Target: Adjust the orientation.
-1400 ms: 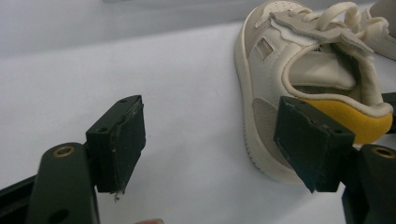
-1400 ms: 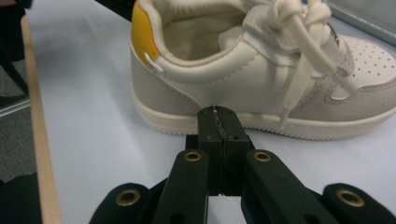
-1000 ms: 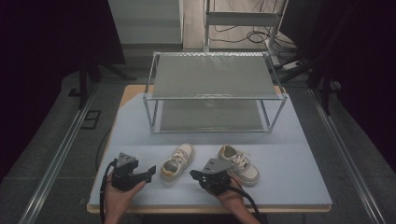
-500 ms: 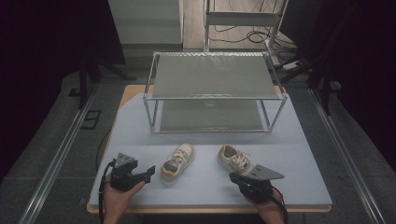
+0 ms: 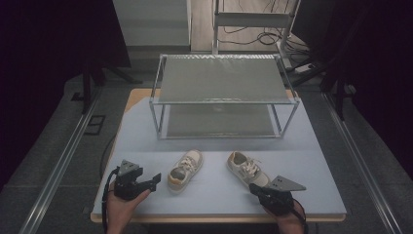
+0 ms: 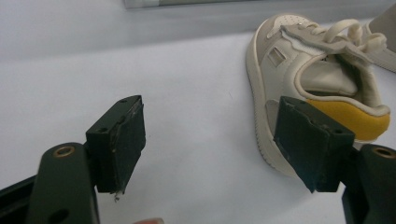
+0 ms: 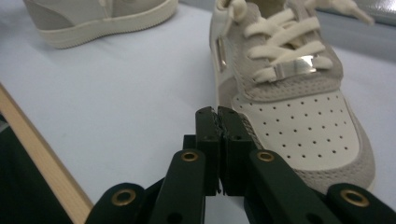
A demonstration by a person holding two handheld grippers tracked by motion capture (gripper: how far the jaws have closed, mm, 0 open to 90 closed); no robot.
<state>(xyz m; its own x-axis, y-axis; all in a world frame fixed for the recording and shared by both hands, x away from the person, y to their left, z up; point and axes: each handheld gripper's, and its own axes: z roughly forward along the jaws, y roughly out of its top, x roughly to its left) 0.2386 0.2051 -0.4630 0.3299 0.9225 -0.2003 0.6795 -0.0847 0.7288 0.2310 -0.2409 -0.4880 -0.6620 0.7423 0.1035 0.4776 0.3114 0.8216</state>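
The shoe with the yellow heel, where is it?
In the high view the cream low-top shoe with the yellow heel lies on the pale blue table, just right of the left claw and left of the other cream shoe.

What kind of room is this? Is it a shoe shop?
Probably a recording lab, not a shop: two small beige lace-up sneakers on a pale blue table, a bare two-tier metal-framed rack, dark surroundings, loose floor cables.
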